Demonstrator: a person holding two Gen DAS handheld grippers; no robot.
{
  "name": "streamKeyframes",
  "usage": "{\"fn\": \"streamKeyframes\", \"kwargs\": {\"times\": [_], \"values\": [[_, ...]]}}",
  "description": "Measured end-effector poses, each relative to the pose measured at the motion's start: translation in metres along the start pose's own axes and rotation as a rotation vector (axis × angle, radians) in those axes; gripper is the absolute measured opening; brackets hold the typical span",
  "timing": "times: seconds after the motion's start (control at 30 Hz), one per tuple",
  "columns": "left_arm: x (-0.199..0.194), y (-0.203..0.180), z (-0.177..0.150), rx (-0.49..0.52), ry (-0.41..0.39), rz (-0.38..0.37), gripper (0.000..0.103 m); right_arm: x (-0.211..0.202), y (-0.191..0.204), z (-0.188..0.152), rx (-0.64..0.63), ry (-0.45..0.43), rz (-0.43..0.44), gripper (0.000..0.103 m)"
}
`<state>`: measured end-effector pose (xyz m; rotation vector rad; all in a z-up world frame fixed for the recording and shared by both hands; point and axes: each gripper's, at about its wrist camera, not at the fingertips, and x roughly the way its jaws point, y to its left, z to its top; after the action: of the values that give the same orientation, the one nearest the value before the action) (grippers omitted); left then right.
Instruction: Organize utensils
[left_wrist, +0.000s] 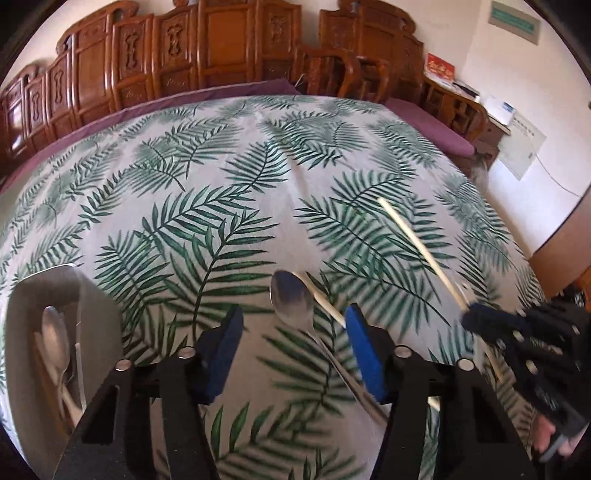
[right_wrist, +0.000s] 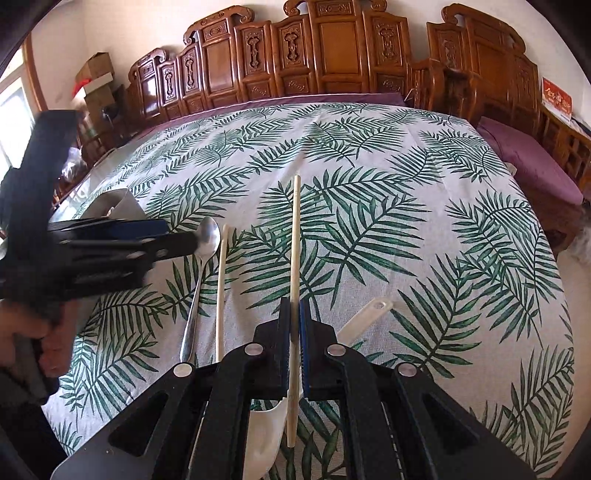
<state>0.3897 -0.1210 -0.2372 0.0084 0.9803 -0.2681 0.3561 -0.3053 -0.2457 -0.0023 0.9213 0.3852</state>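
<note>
My left gripper (left_wrist: 293, 332) is open just above a metal spoon (left_wrist: 293, 295) lying on the leaf-print cloth; the spoon's handle runs between the blue pads. A second chopstick (left_wrist: 325, 301) lies beside the spoon. My right gripper (right_wrist: 294, 321) is shut on a wooden chopstick (right_wrist: 295, 236) and holds it above the cloth, pointing away. It also shows in the left wrist view (left_wrist: 421, 251). The spoon (right_wrist: 205, 243) and loose chopstick (right_wrist: 221, 288) show left in the right wrist view. A white plastic spoon (right_wrist: 364, 314) lies under my right gripper.
A metal utensil holder (left_wrist: 55, 332) stands at the left with a spoon and other utensils inside; it shows behind my left gripper in the right wrist view (right_wrist: 114, 208). Carved wooden furniture (right_wrist: 314, 55) lines the far edge of the table.
</note>
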Motion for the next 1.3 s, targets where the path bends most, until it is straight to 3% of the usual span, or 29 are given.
{"fn": "streamKeyframes", "kwargs": {"times": [0.1, 0.2, 0.3, 0.53, 0.63, 1.3], "values": [[0.017, 0.004, 0.004, -0.016, 0.03, 0.028, 0.037, -0.001, 0.002, 0.0, 0.001, -0.003, 0.014, 0.006], [0.026, 0.004, 0.004, -0.023, 0.039, 0.038, 0.035, -0.002, 0.004, 0.0, 0.001, -0.006, 0.026, 0.006], [0.027, 0.0, 0.003, -0.004, 0.027, 0.053, 0.031, -0.002, 0.004, 0.0, 0.002, -0.007, 0.032, 0.006], [0.021, -0.007, 0.002, 0.029, 0.016, 0.042, 0.007, -0.001, 0.007, 0.0, 0.004, -0.005, 0.034, 0.006], [0.015, -0.004, 0.002, 0.027, 0.022, 0.028, 0.003, 0.0, 0.01, 0.001, 0.002, -0.004, 0.035, 0.006], [-0.096, 0.029, -0.018, 0.071, -0.107, 0.04, 0.001, 0.0, 0.068, -0.001, -0.093, -0.011, 0.062, 0.006]]}}
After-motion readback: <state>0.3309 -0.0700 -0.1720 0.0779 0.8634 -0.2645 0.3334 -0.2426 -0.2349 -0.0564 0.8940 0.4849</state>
